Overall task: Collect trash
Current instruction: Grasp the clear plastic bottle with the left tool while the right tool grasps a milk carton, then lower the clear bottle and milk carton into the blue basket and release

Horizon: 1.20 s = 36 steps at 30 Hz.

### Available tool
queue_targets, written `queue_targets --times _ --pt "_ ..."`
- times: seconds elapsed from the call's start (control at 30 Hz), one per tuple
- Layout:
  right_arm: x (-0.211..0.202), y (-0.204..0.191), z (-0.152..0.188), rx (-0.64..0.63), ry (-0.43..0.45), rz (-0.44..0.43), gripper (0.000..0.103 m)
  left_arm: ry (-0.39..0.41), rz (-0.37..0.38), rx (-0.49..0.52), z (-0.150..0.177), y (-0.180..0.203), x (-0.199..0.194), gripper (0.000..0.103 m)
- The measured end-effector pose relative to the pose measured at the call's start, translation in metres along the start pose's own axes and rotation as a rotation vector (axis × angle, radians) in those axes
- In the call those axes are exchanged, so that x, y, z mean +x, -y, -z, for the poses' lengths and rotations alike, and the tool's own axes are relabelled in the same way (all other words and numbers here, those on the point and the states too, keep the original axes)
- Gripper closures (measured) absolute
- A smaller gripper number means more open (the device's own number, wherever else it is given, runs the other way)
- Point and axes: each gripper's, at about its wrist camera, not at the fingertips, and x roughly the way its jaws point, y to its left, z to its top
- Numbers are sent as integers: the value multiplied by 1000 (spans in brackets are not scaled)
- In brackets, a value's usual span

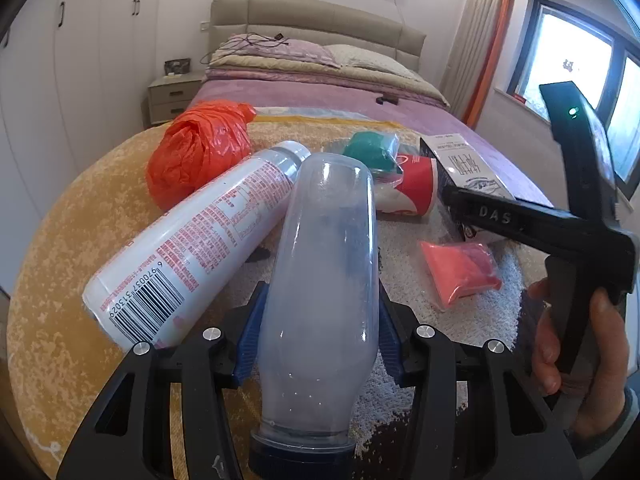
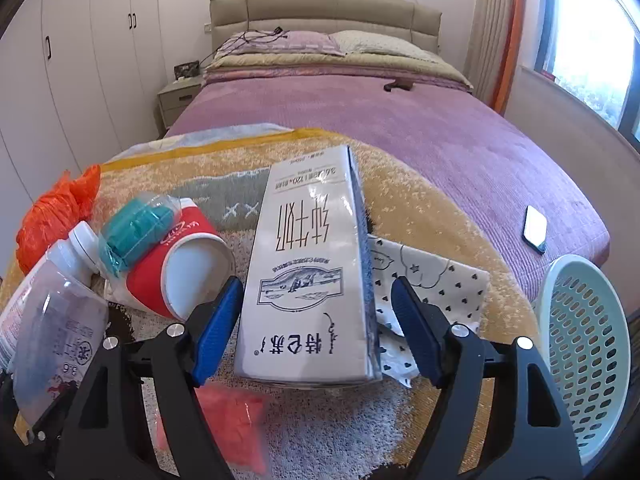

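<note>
- A bedroom: trash lies scattered on a yellow patterned blanket (image 2: 420,208) spread over the foot of a purple bed (image 2: 460,140)
- The left tongs (image 1: 320,336) are closed on a clear plastic bottle (image 1: 324,264), blue pads pressing both its sides, dark cap nearest the camera
- Just beside it lies a white bottle (image 1: 200,240) with red print and a barcode; behind that, a crumpled orange plastic bag (image 1: 196,148)
- The right tongs (image 2: 316,328) stand open and hold nothing, with a white milk carton (image 2: 312,272) lying between the pads, seemingly not yet pinched
- Left of the carton lie a tipped red paper cup (image 2: 180,264) and a wrapped teal object (image 2: 136,228); a pink packet (image 2: 232,420) lies below the tongs
- A pale green perforated basket (image 2: 584,352) sits at far right, likely the bin
- Judged step: gathering, one item gripped, another lined up
- Next move probably calls for closing on the carton, then carrying both to the basket
</note>
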Motion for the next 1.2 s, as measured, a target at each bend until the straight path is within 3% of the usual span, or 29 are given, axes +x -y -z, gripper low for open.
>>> queue_targets --times 0.03,0.23,0.57,0.8,1.2 --pt "1 -1 0 -7 -3 3 43 3 1 -1 0 0 -1 55" --pt "-17 2 5 -10 62 -36 44 22 21 -11 0 -4 -6 56" --pt "-86 35 10 36 168 -112 44 54 108 -12 0 12 -32 56" --pt "-128 81 30 115 210 -103 44 76 193 32 -10 57 -48 56" --pt "-152 192 59 284 192 48 44 83 325 194 -30 171 -44 56"
